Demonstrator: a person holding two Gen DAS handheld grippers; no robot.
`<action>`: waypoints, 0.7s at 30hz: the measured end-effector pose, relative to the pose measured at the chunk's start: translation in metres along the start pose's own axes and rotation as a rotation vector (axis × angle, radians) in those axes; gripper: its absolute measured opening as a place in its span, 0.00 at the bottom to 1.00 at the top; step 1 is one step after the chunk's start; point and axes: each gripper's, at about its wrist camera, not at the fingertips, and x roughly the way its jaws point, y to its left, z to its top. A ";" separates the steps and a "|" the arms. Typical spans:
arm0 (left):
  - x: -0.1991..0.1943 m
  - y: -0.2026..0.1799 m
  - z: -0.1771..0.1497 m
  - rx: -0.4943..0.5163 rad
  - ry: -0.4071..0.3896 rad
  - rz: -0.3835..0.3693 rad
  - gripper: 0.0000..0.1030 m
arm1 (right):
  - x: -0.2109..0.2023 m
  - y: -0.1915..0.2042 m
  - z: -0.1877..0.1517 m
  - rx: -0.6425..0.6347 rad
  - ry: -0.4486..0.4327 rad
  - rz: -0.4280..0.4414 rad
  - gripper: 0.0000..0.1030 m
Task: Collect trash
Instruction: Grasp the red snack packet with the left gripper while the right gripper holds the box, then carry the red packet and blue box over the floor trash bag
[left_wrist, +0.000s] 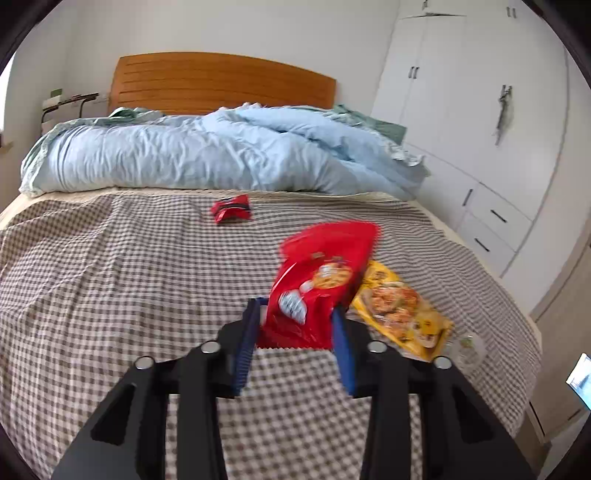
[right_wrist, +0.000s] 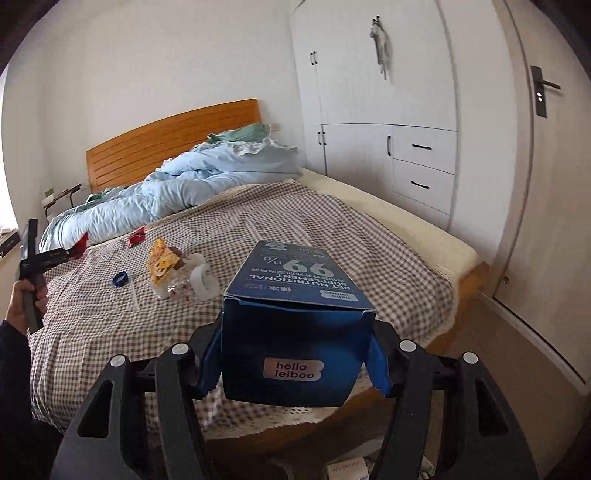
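Observation:
My left gripper (left_wrist: 297, 321) is shut on a red snack bag (left_wrist: 317, 284) and holds it above the checked bedspread (left_wrist: 110, 266). A yellow snack bag (left_wrist: 402, 314) lies just right of it, and a small red wrapper (left_wrist: 231, 208) lies farther up the bed. My right gripper (right_wrist: 295, 358) is shut on a blue "hello leiboo" box (right_wrist: 295, 314), held at the foot of the bed. In the right wrist view the yellow bag (right_wrist: 160, 260), clear plastic trash (right_wrist: 192, 280), a blue ring (right_wrist: 120, 278) and the red wrapper (right_wrist: 137, 236) lie on the bed.
A rumpled light-blue duvet (left_wrist: 207, 155) covers the head of the bed below a wooden headboard (left_wrist: 221, 81). White wardrobes with drawers (right_wrist: 384, 122) stand along the right side. A door (right_wrist: 539, 147) is at far right. The left hand and its gripper (right_wrist: 33, 273) show at left.

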 end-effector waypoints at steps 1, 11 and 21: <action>-0.006 -0.011 -0.006 -0.001 0.005 -0.025 0.02 | -0.004 -0.007 -0.003 0.008 0.001 -0.008 0.59; -0.035 -0.123 -0.087 0.131 0.090 -0.238 0.00 | -0.023 -0.069 -0.056 0.057 0.110 -0.106 0.60; -0.046 -0.238 -0.155 0.330 0.209 -0.433 0.00 | -0.008 -0.124 -0.152 0.160 0.343 -0.182 0.60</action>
